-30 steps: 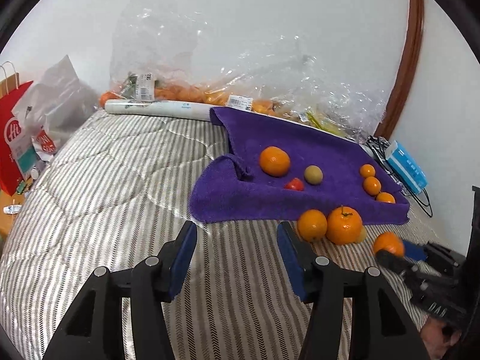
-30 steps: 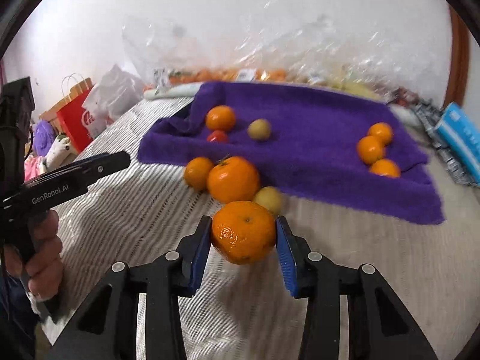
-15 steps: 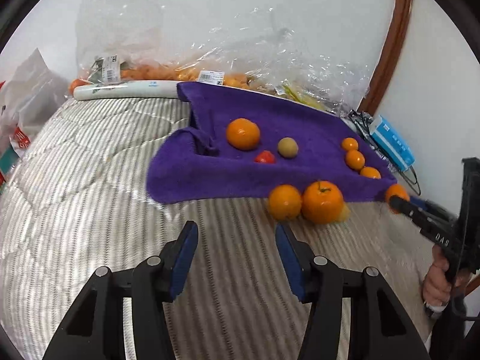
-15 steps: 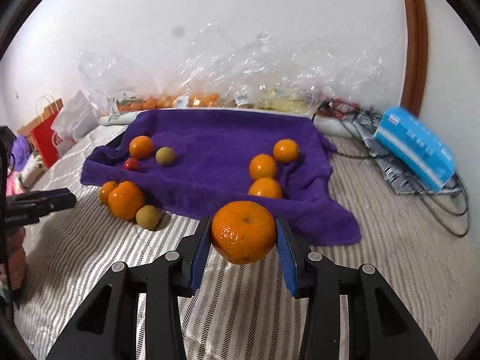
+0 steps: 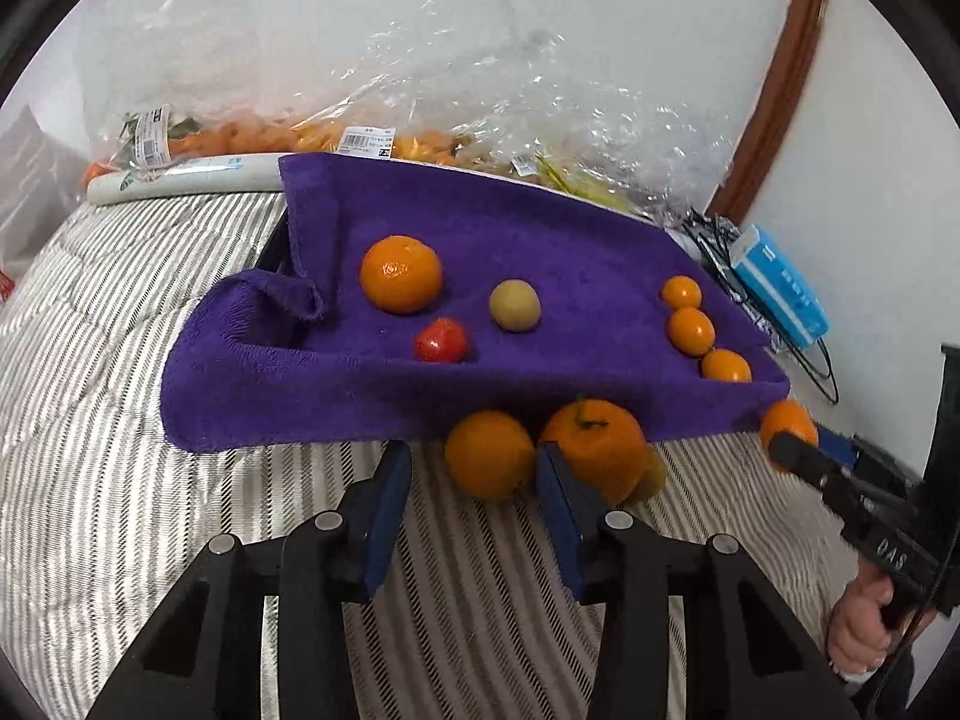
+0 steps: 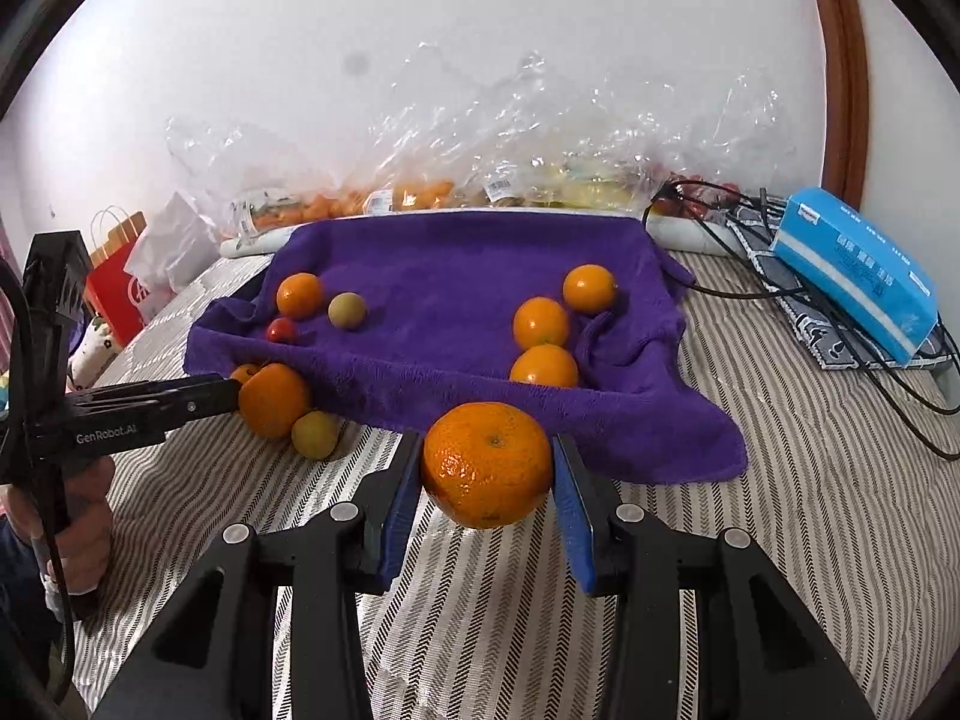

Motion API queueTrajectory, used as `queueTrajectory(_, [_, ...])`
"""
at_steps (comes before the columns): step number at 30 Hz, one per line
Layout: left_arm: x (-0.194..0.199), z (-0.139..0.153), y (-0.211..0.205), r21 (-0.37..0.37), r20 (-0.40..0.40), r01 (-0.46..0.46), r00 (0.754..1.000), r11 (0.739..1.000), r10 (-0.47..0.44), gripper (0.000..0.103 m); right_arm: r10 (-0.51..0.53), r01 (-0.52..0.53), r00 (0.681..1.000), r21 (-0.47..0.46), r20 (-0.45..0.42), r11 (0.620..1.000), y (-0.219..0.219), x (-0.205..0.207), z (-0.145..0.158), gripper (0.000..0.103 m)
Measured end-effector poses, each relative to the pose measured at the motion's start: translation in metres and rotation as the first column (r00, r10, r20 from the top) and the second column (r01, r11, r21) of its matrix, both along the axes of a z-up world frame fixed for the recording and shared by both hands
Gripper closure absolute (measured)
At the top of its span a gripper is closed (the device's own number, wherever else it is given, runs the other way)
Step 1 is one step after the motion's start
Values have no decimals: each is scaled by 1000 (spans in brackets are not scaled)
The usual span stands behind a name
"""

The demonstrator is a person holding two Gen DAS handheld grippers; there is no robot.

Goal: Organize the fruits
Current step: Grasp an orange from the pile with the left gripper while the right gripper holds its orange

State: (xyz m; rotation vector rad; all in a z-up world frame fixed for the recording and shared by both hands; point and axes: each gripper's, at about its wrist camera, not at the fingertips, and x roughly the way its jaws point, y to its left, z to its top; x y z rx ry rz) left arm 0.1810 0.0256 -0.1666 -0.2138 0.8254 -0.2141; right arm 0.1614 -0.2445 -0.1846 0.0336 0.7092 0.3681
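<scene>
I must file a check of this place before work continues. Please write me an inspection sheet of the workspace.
Surface: striped quilt with a purple towel spread on it.
Job's things: on the towel, an orange, a red fruit, a greenish fruit and a row of three small oranges. Off the towel's near edge, two oranges and a greenish fruit.
Clutter: clear plastic bags of fruit by the wall, blue box, red paper bag.
Grippers: right hand-held gripper holds an orange; left hand-held gripper has just been closing, pads not pressing any fruit.
Cables: black cords beside the blue box.
Surroundings: white wall, brown wooden trim.
</scene>
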Motion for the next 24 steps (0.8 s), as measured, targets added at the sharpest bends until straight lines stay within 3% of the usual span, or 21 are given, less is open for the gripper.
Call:
queueTrajectory(4, [6,-3,2,-28,-17,-10,1000,1000,9,59,18,-18,1000,-2,-2,1000,4,0,-1,61])
queueTrajectory(8, [13,-6,-4,1,-46,-9,999,1000,9,60,38,-38,999,10,-5,999,6,1,-1,61])
queueTrajectory(10, [13,-6,-7,10,-45,-6,999,1000,6,62,45,-45,999,22,-12,999,6,1,-2,61])
queueTrajectory(12, [13,-7,-6,-15,-45,19,999,1000,-19,71,48,-48,999,32,-16,998,5,2,-2,61])
queueTrajectory(24, [10,-5,0,-58,-26,16,1000,998,-18,71,68,-67,998,94,-1,993,1,0,0,61])
